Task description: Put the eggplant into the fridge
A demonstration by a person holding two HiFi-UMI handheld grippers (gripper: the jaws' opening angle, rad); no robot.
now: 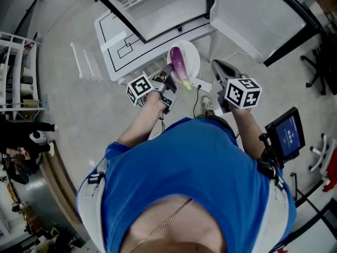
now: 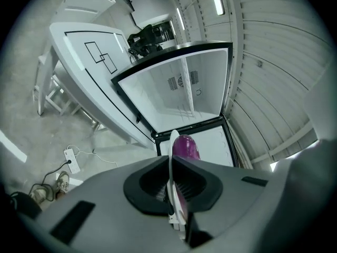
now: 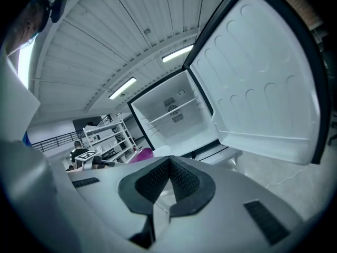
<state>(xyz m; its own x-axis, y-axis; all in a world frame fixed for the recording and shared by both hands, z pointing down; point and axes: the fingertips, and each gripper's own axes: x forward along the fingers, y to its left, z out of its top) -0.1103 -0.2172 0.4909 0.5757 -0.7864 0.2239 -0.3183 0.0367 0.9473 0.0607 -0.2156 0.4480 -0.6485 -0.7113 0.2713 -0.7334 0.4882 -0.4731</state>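
Observation:
A purple eggplant [image 1: 179, 65] [image 2: 185, 146] lies on a white plate [image 1: 190, 54] [image 2: 173, 141]. My left gripper [image 1: 169, 77] [image 2: 171, 165] is shut on the plate's near rim and holds it level in front of the fridge [image 1: 158, 7] [image 2: 181, 96]. The fridge stands with its door [image 1: 253, 15] [image 3: 263, 78] swung wide, its white inside bare apart from a wire shelf. To the right of the plate my right gripper [image 1: 218, 68] [image 3: 169, 161] has its jaws together with nothing between them. In the right gripper view the eggplant [image 3: 140, 154] peeks out at the left.
A white table [image 1: 118, 44] with black line markings stands left of the fridge, with a white rack [image 1: 84, 62] beside it. On the floor below lie a power strip [image 1: 200, 84] with cables and a shoe [image 1: 207, 105]. Shelving [image 1: 16, 73] is at far left, a small screen [image 1: 287, 133] at right.

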